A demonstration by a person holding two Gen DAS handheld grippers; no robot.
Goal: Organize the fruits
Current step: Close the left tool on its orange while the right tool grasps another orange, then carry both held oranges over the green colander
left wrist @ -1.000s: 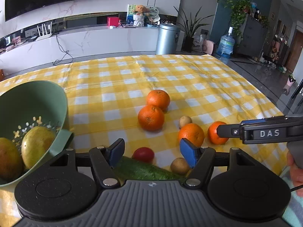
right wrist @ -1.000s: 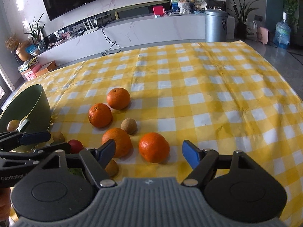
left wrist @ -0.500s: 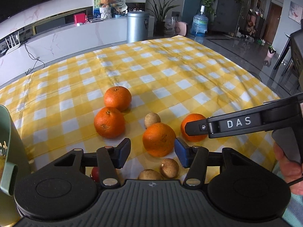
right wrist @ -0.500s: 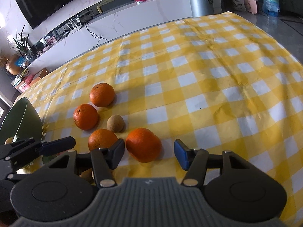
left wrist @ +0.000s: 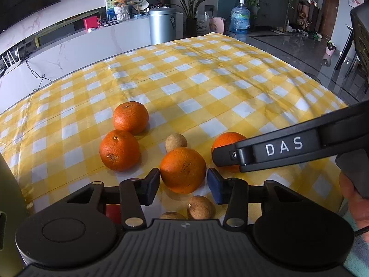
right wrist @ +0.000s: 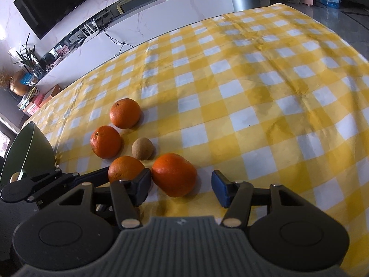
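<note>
Orange fruit (left wrist: 182, 169) is seen on the checked bench (left wrist: 230, 92), between the closing, not yet gripping left tool (left wrist: 183, 182); a brown fruit (left wrist: 200, 207) beside it may be knocked away. Right tool (right wrist: 181, 184) is part-open around another orange (right wrist: 174, 174), touched on one side only; it could roll off.

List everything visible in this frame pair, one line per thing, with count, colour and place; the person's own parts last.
oranges: four, orange, clustered on the near part of the cloth
small round fruits: three, tan-brown, among and in front of the oranges
red fruit: one, mostly hidden behind the left fingers
green bowl: one, left table edge
tablecloth: one, yellow-white check
trash can: one, silver, beyond the table
water bottle: one, blue, on the floor
left gripper: closing around an orange, fingers not touching
right gripper: around another orange
hand: right edge
</note>
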